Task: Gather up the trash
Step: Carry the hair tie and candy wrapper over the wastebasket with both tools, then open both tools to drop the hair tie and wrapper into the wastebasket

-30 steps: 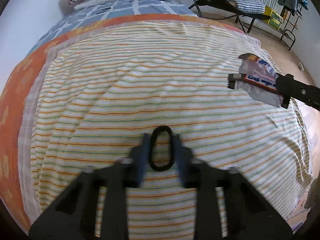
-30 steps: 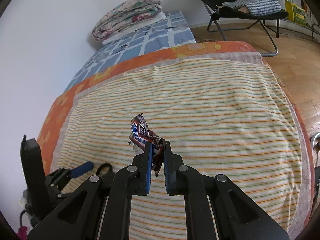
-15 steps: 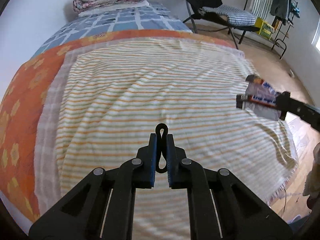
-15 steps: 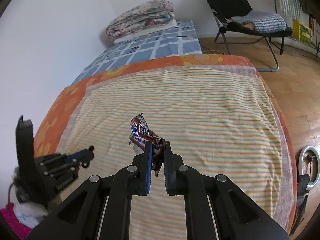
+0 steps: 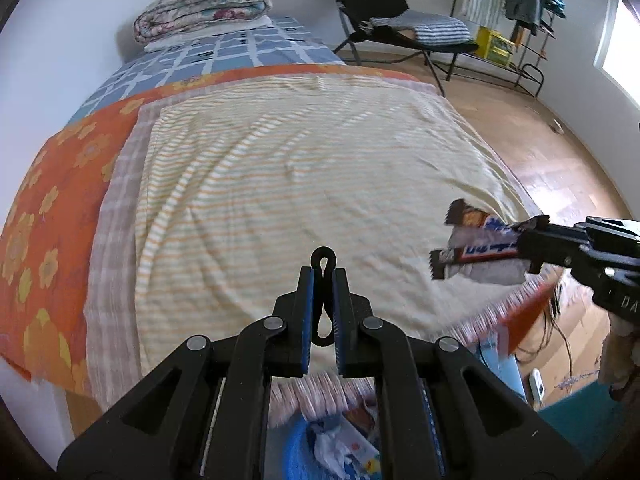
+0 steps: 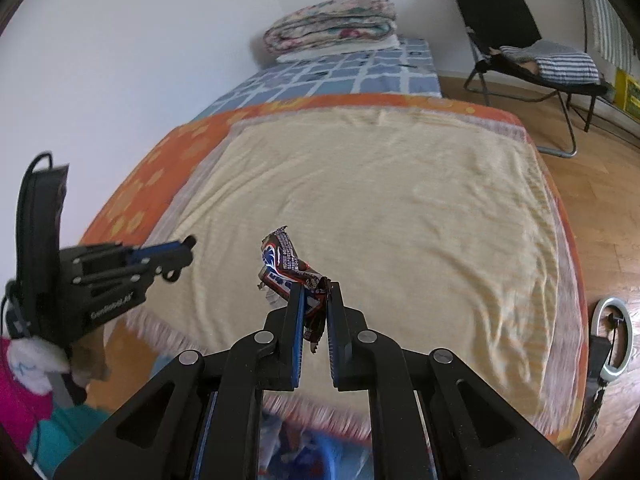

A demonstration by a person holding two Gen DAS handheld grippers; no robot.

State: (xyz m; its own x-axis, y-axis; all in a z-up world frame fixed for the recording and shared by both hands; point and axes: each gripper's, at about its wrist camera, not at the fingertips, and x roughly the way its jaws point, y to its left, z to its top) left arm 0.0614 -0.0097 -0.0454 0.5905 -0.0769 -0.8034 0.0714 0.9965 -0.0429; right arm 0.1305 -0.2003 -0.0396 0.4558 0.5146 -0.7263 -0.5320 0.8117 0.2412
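- Bedroom w/ a bed (image 5: 280,168) under a cream striped blanket, orange flowered cover beneath, wood floor to the right.
- Left gripper (image 5: 323,280): jaws closed tight on a black hair tie (image 5: 324,258), pinched flat; one small loop pokes out past the fingertips, the rest hangs between the pads. It sits above the near, fringed edge of the blanket.
- Right gripper (image 6: 314,294): jaws closed on a crumpled candy bar wrapper (image 6: 286,266), brown, red and blue w/ white print; most of it sticks up and left of the tips, a ragged end hangs below. In the left wrist view the same wrapper (image 5: 476,246) shows at far right, past the bed corner.
- Below both grippers, at the foot of the bed, a blue bin (image 5: 296,448) w/ crumpled paper and packaging in it; blurred, details unclear.
- Farther out: folded floral quilt (image 5: 204,8) on a blue checked sheet at the head end; black folding chair (image 5: 384,12) w/ a striped cushion; clothes rack by the window; ring light (image 6: 610,340) on the floor at right.
- Person's hand and pink sleeve (image 6: 16,396) at the left edge of the right wrist view.
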